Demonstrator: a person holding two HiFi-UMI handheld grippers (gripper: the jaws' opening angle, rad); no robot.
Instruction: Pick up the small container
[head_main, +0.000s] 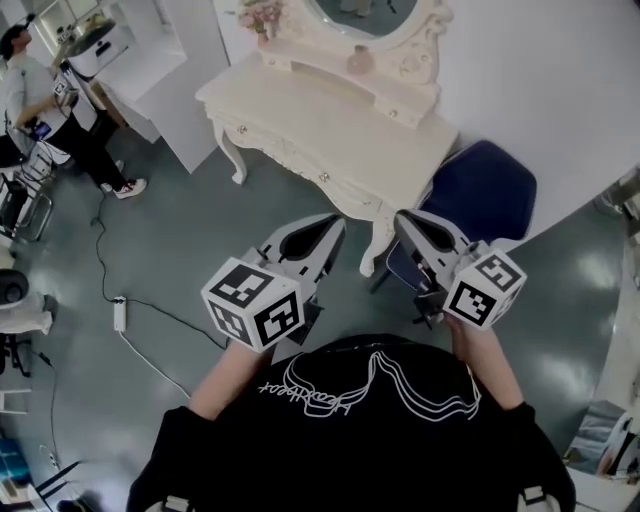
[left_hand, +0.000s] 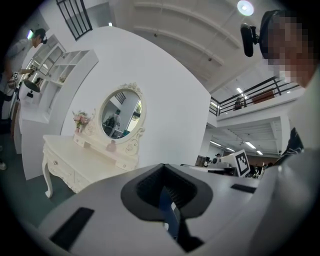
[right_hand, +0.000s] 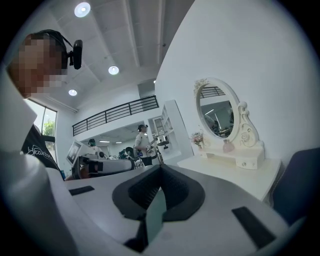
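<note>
The small container (head_main: 360, 60) is a pink jar on the raised shelf of a cream dressing table (head_main: 300, 120), just below its oval mirror. It also shows small and far off in the left gripper view (left_hand: 111, 146) and the right gripper view (right_hand: 227, 146). My left gripper (head_main: 335, 226) and right gripper (head_main: 405, 220) are held close to the person's chest, well short of the table, pointing toward it. Both have their jaws together with nothing between them, as the left gripper (left_hand: 162, 169) and right gripper (right_hand: 160, 170) views show.
A dark blue chair (head_main: 485, 195) stands at the table's right end. Pink flowers (head_main: 262, 15) sit at the shelf's left end. A white shelf unit (head_main: 150, 60) and a standing person (head_main: 40, 110) are at the far left. A cable with a power strip (head_main: 119, 313) lies on the floor.
</note>
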